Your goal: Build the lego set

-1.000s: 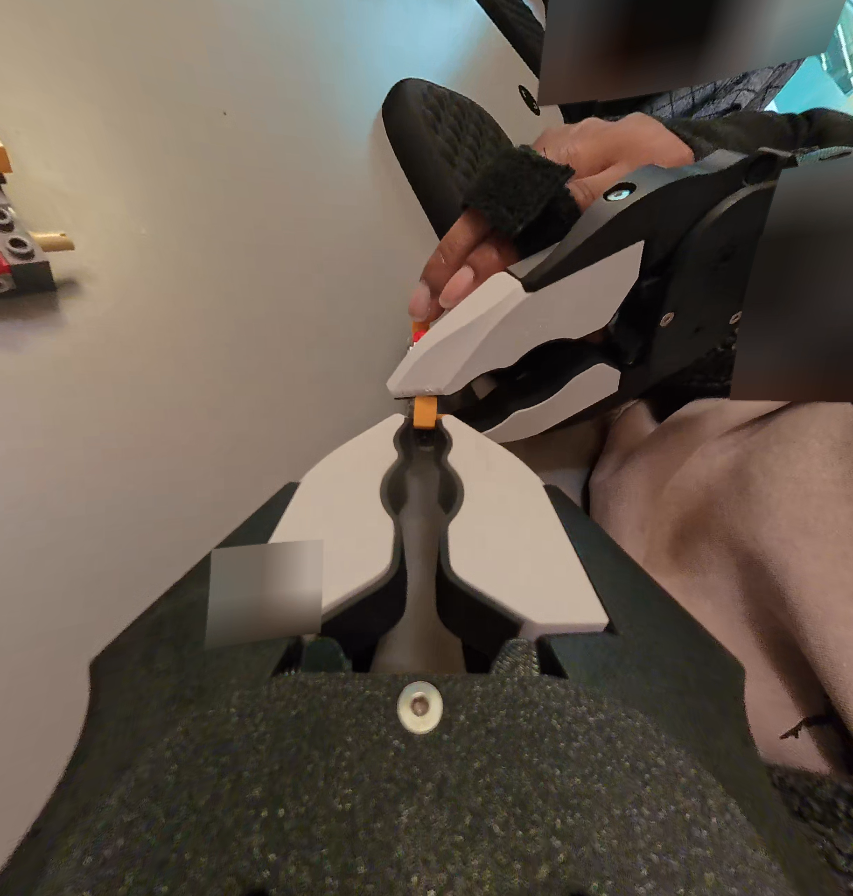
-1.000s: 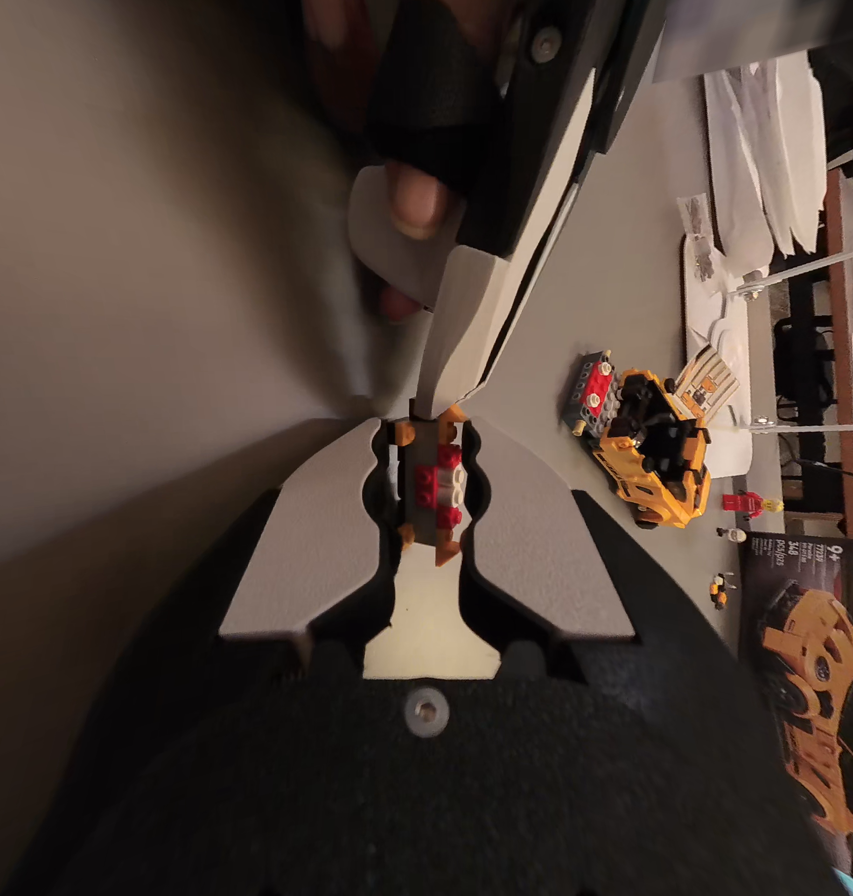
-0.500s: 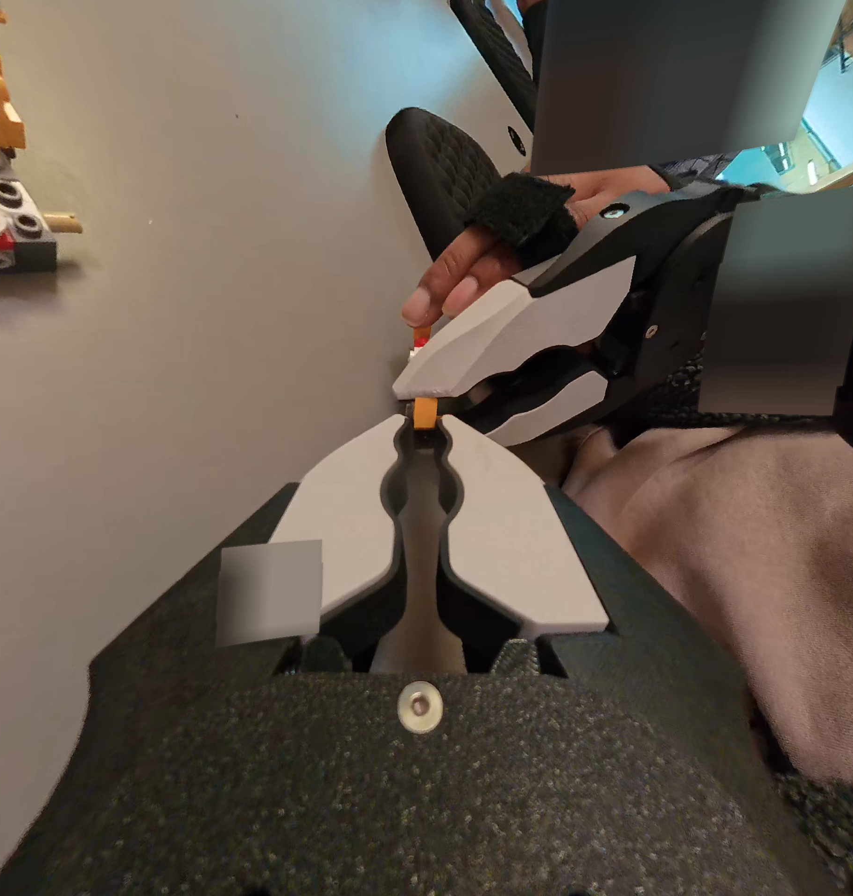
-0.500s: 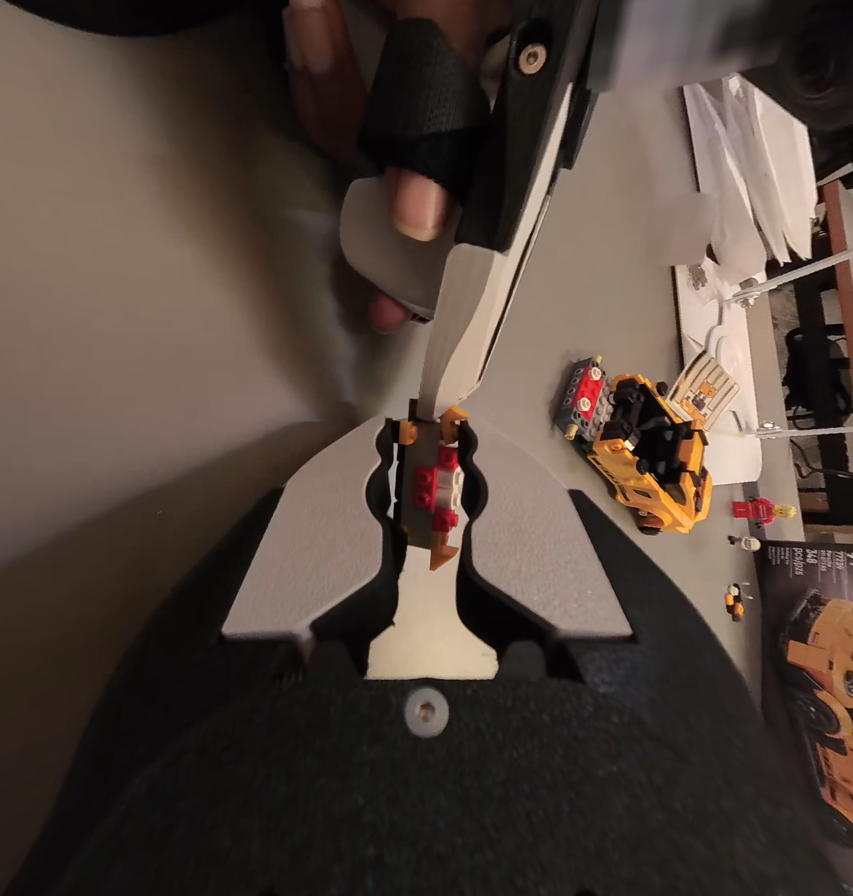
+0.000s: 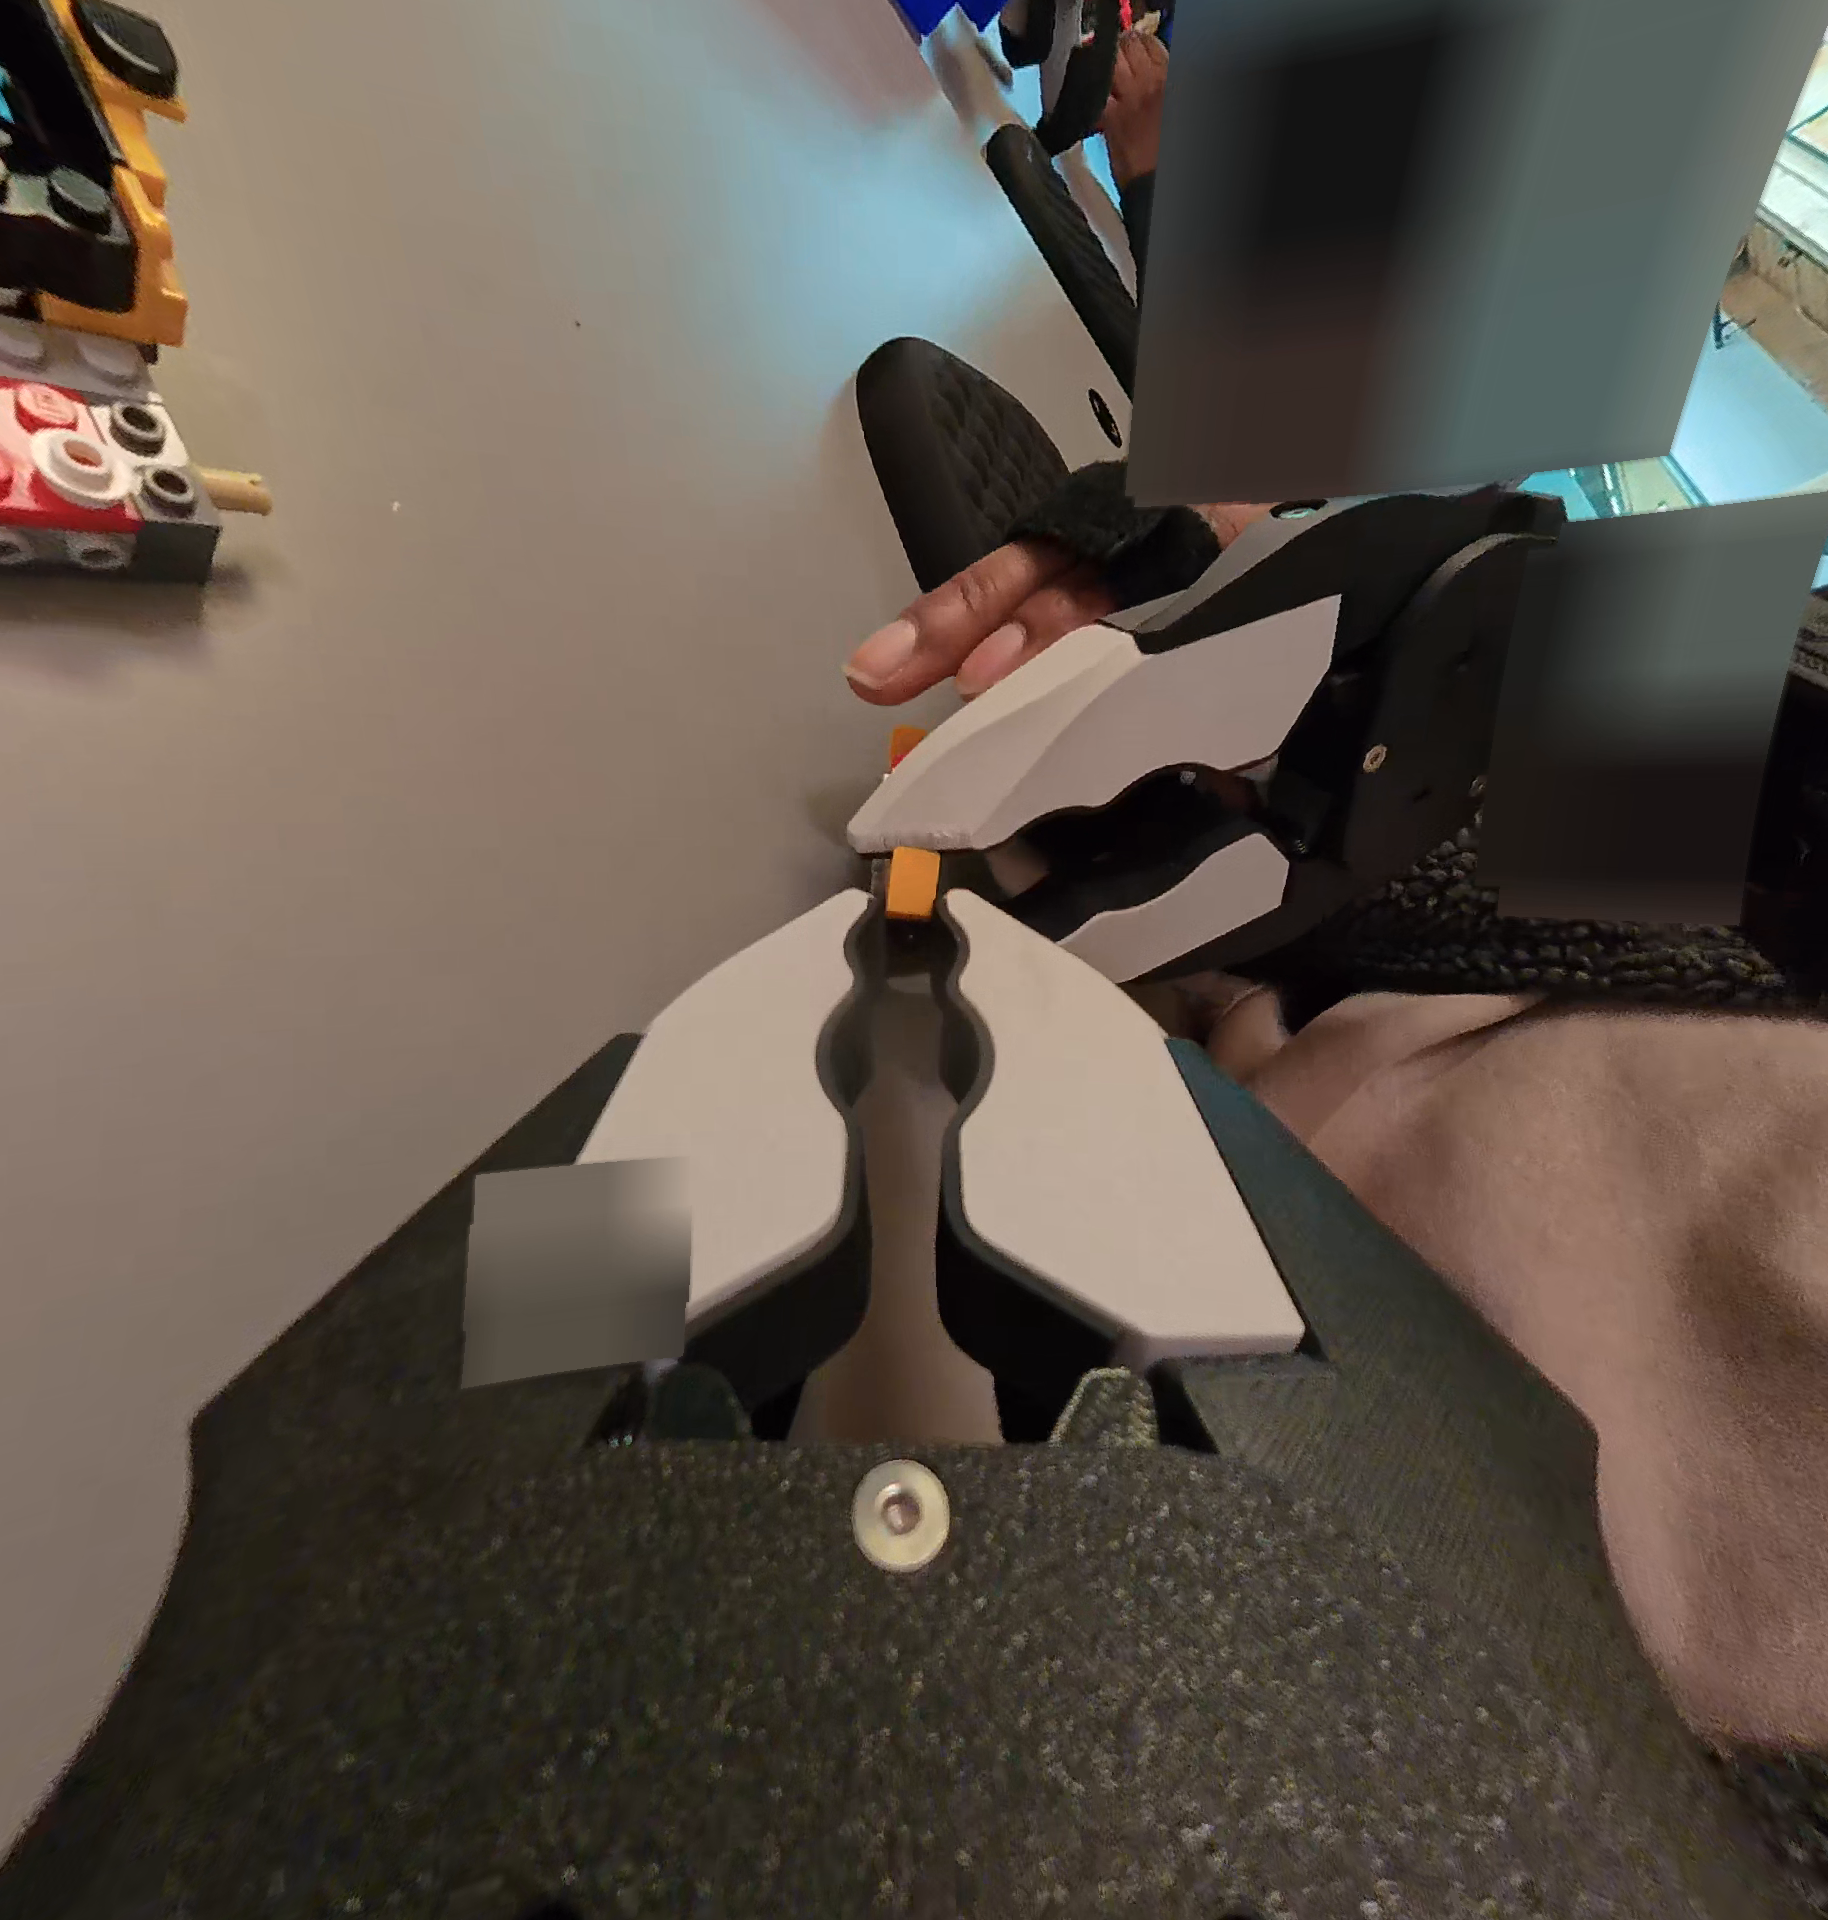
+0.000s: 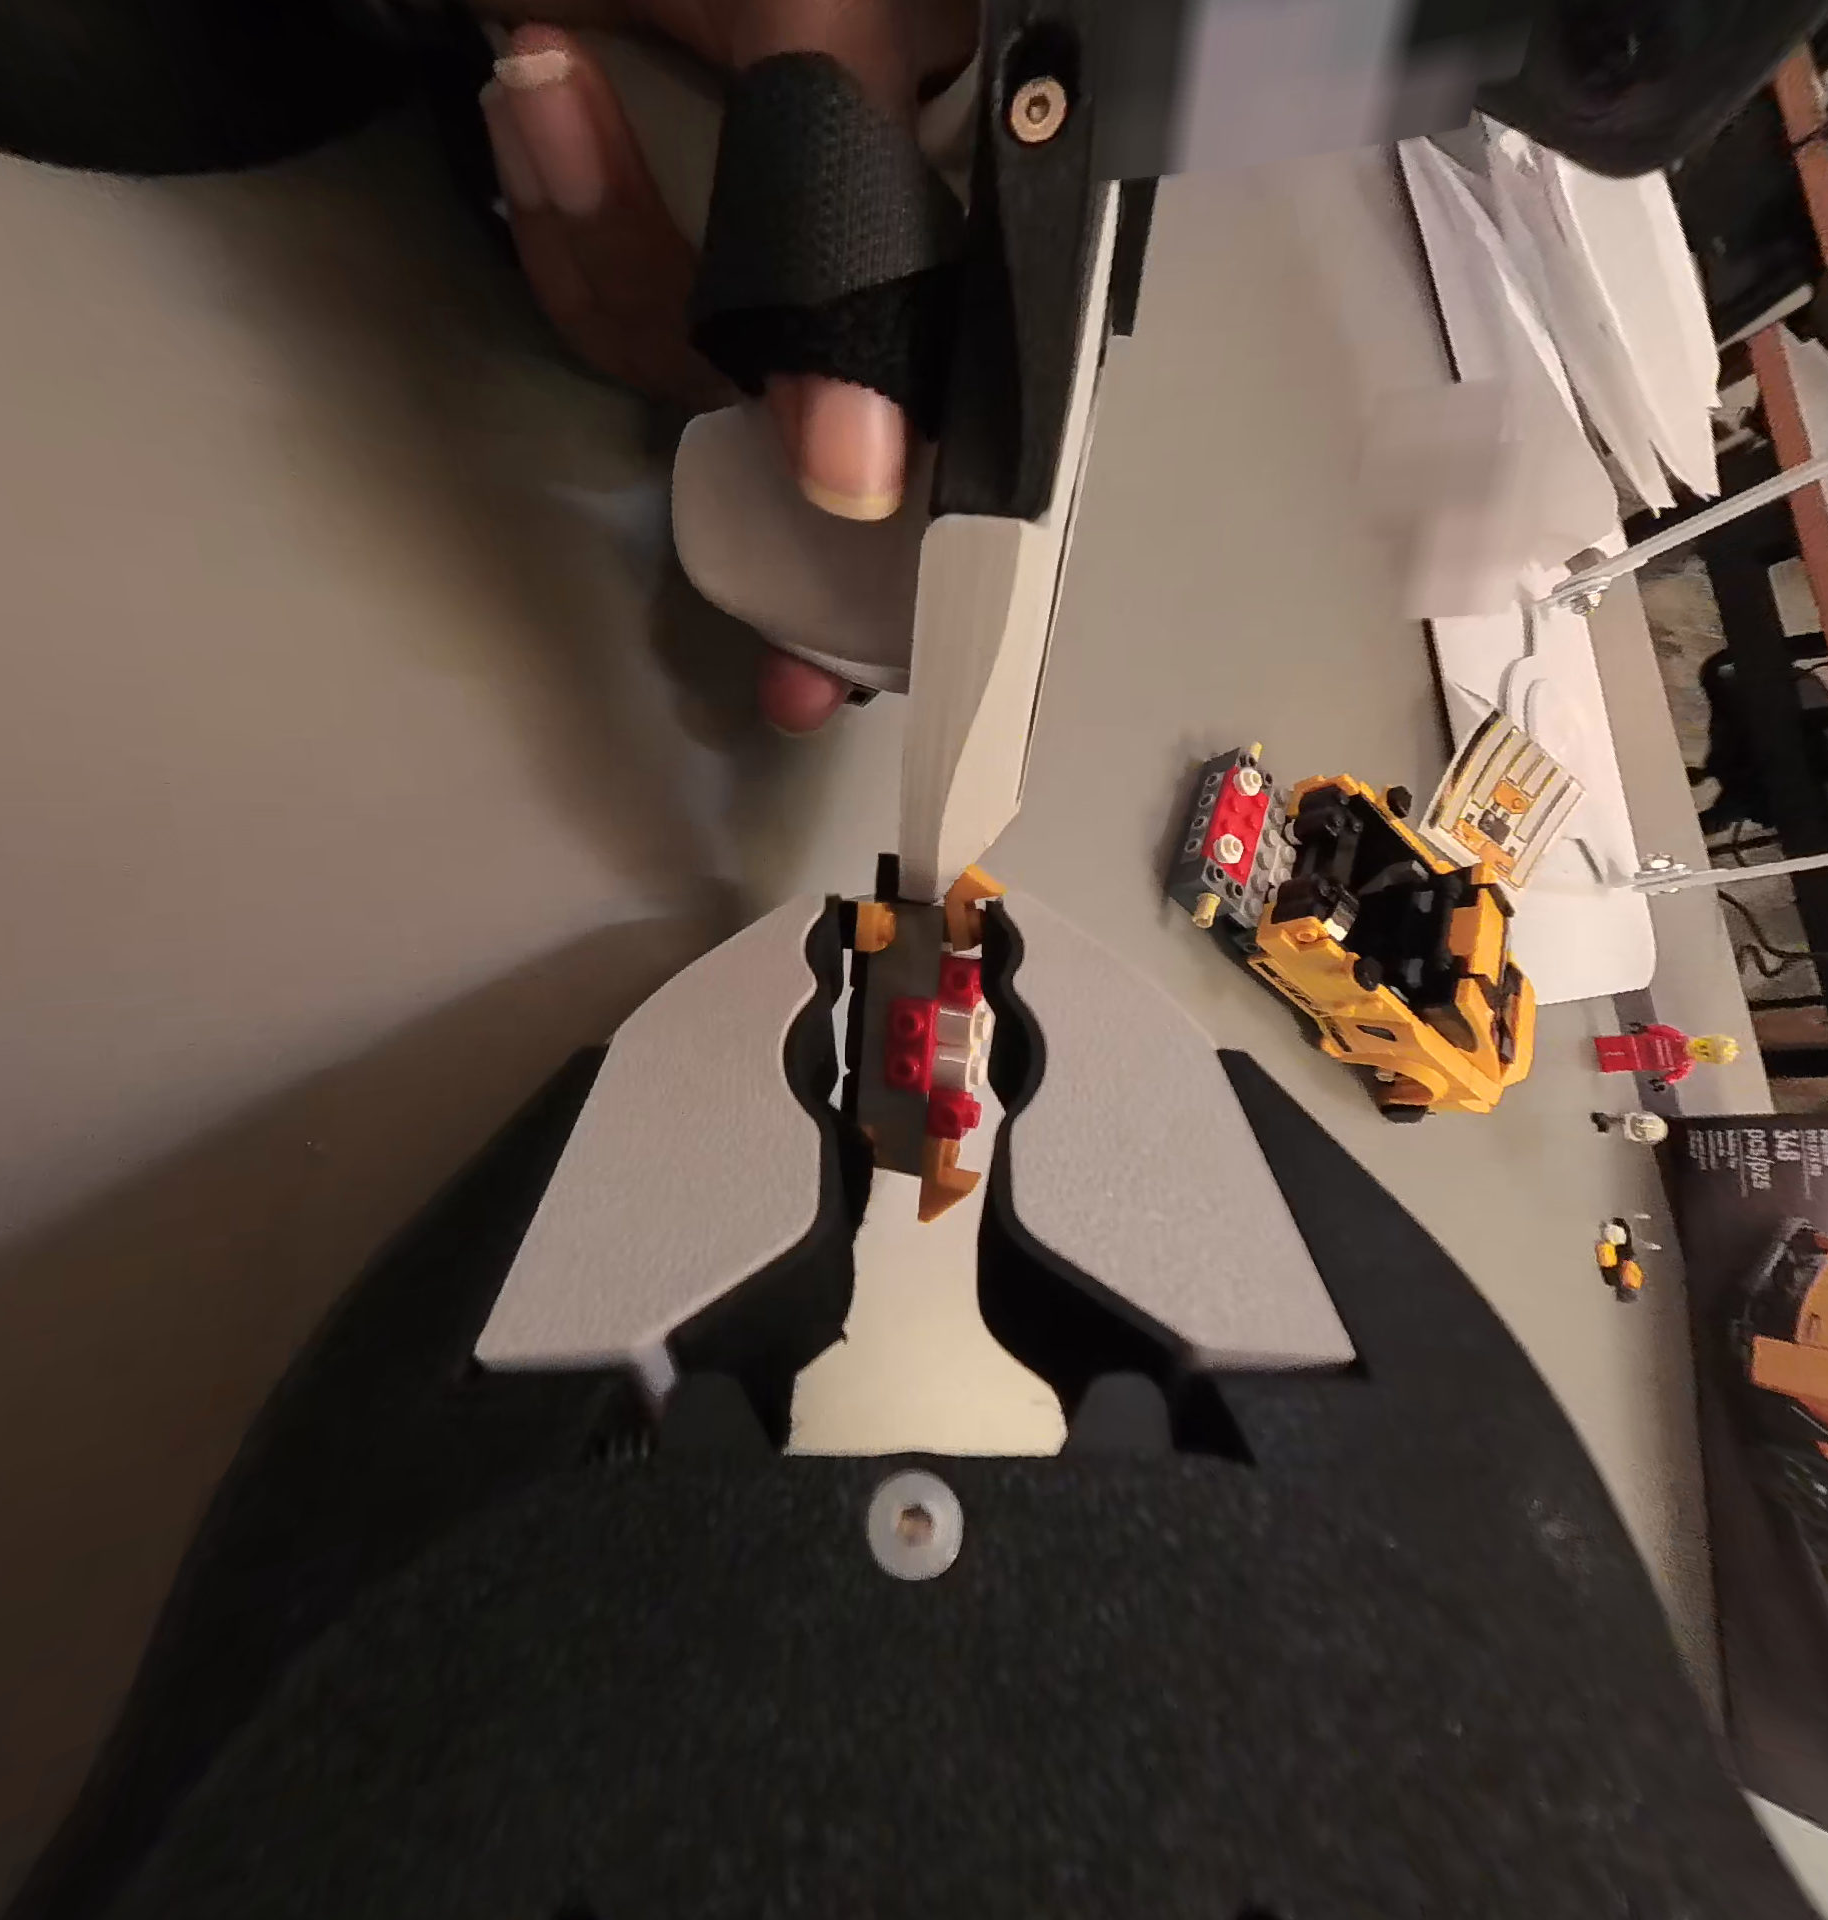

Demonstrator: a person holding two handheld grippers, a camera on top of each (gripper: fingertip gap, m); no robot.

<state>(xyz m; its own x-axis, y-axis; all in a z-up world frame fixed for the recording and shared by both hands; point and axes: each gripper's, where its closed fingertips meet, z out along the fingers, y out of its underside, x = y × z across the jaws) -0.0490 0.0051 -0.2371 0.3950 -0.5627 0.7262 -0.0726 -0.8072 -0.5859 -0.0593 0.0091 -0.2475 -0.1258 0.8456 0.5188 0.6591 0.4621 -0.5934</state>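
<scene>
We see the left gripper (image 5: 910,902) closed at its tips on a small orange piece (image 5: 910,883), which stands out just past the two grey fingers. The right gripper (image 6: 915,997) comes in across it from the right side of the left wrist view, and its tips meet the orange piece from above. In the right wrist view, the right gripper is clamped on a small grey sub-assembly (image 6: 920,1039) that lies lengthwise between its fingers, with red and white studs on its face and orange bits at both ends. The tip of the left gripper presses down on the far end of that sub-assembly, beside an orange corner part. A hand (image 6: 785,343) with a black strap over one finger holds the left gripper's handle. Both grippers hang over the edge of a grey table (image 6: 1149,623). Well apart on that table sits the partly built yellow car (image 6: 1388,966), with a grey and red studded section at its rear end. Near the car lie a red minifigure (image 6: 1658,1049), a few loose small parts (image 6: 1622,1257), the box (image 6: 1783,1351) with the car's picture, and white paper bags (image 6: 1575,332) farther back.
</scene>
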